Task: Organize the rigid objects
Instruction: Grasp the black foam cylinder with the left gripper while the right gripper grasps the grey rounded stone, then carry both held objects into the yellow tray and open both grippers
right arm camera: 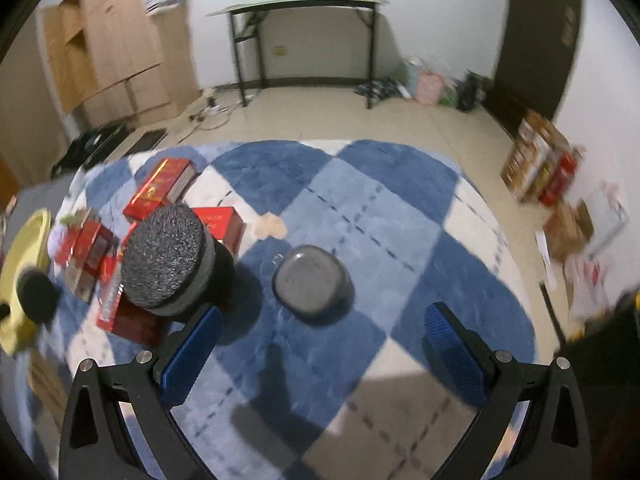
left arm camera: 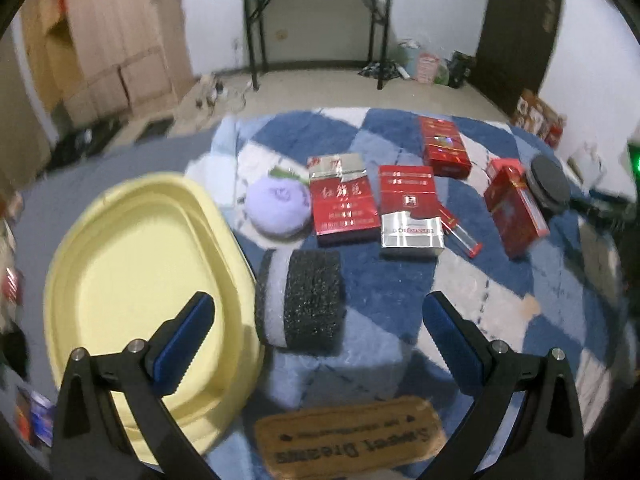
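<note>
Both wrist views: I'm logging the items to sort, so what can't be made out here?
- Left wrist view: the yellow tray is partly covered by the left gripper.
- Left wrist view: the brown tag has blurred small print.
- Right wrist view: the red boxes are partly hidden behind the round black sponge; their labels are blurred.
- Right wrist view: the grey lidded box is too blurred to identify.

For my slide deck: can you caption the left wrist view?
Open left tongs hover over a black sponge block beside a yellow tray, red cigarette packs beyond.
</note>
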Demonstrator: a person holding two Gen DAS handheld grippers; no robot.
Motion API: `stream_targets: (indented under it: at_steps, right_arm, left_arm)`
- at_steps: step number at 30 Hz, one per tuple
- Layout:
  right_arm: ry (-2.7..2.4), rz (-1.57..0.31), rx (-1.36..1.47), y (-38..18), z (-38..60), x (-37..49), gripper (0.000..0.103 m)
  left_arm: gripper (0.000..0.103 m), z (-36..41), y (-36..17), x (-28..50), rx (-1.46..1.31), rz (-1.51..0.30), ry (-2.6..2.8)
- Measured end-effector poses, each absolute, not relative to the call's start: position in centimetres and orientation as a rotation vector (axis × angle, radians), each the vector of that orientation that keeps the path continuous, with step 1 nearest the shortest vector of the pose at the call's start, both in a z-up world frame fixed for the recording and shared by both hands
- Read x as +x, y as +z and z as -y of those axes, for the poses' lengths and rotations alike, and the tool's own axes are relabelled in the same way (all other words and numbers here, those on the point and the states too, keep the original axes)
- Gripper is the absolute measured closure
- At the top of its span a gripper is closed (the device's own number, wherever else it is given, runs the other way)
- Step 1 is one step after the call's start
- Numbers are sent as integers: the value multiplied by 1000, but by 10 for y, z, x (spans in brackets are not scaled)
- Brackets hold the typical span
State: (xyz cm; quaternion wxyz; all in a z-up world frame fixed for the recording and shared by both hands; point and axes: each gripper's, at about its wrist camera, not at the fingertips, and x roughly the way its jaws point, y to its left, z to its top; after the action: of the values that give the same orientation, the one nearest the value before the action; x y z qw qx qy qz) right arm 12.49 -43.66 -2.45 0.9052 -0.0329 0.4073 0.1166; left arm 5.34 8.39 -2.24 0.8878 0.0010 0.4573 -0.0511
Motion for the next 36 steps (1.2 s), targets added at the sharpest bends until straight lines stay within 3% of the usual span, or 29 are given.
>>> stream_targets:
  at_steps: [13, 16, 18, 20, 21, 25, 36]
  right_arm:
    - [345, -783, -88, -59, 440, 155, 0]
    - [344, -791, -135, -67, 435, 160, 0]
    - [354, -788, -149, -72, 433, 166, 6]
    - [360, -773, -169, -74, 430, 170, 17]
    - [366, -769, -175, -75, 429, 172, 28]
    - [394, -759, -166, -76, 427, 174, 52]
    - [382, -732, -129, -32, 444, 154, 52]
  left_arm:
    - [1, -80, -53, 82, 68, -974, -74]
    - [17, -78, -57, 87, 117, -970, -43]
    - [23, -78, -56, 86, 116, -958, -41]
    - [51, -80, -55, 86, 99, -956, -46]
    - [51, -82, -56, 88, 80, -972, -46]
    - [51, -84, -53, 85, 44, -944, -61]
    - [51, -115, 5, 76, -77, -831, -6]
